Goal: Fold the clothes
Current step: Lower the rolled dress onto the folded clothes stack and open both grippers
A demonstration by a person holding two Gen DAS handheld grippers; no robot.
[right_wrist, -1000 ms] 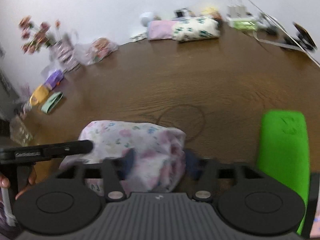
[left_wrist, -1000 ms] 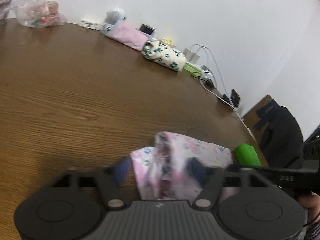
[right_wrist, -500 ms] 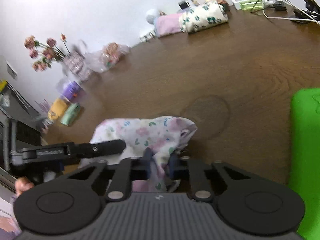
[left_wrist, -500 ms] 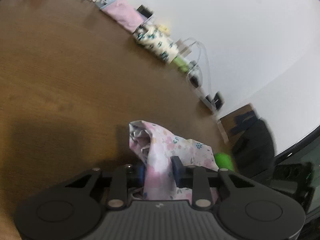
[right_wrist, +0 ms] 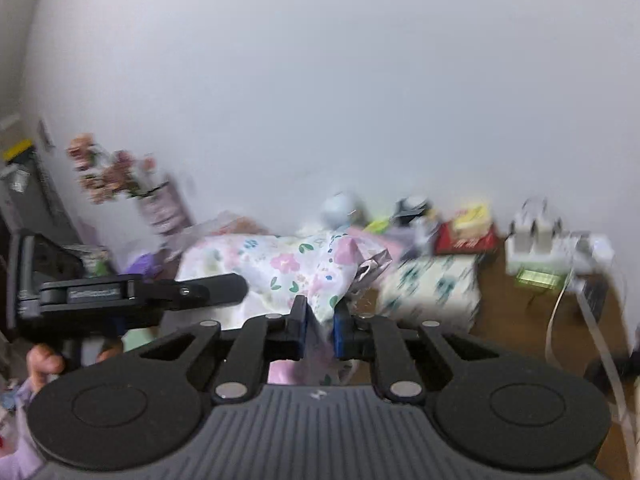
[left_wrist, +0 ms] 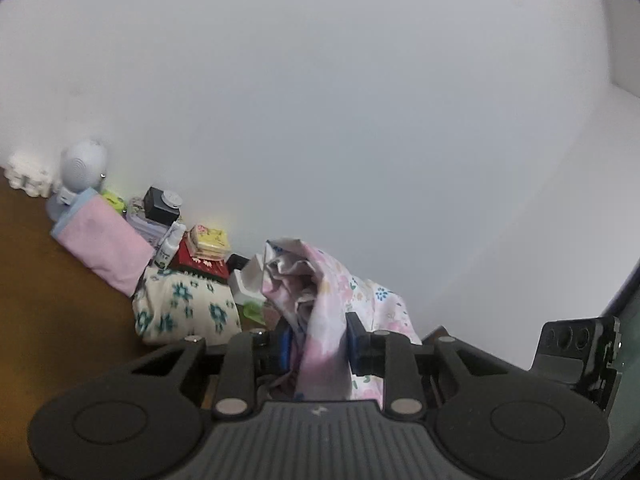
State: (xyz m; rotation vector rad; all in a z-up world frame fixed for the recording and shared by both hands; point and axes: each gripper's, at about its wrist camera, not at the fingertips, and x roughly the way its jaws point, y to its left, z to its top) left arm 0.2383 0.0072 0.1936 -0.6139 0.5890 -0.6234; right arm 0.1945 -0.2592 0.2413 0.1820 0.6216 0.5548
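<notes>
A pink floral garment [left_wrist: 324, 312] hangs bunched between both grippers, lifted off the brown table [left_wrist: 48, 304]. My left gripper [left_wrist: 318, 344] is shut on one part of it. My right gripper [right_wrist: 320, 328] is shut on another part of the garment [right_wrist: 280, 264]. The left gripper's body also shows at the left of the right wrist view [right_wrist: 120, 292]. Both views point toward the white wall and are blurred.
At the table's back edge lie a folded pink cloth [left_wrist: 104, 248], a folded white cloth with green flowers [left_wrist: 184, 308], small boxes [left_wrist: 204, 252] and a round speaker [left_wrist: 82, 168]. A power strip with cables [right_wrist: 556, 248] and a flower vase [right_wrist: 160, 204] show in the right wrist view.
Both grippers closed on the floral garment and lifted it up off the table. The views swung from the tabletop up toward the wall.
</notes>
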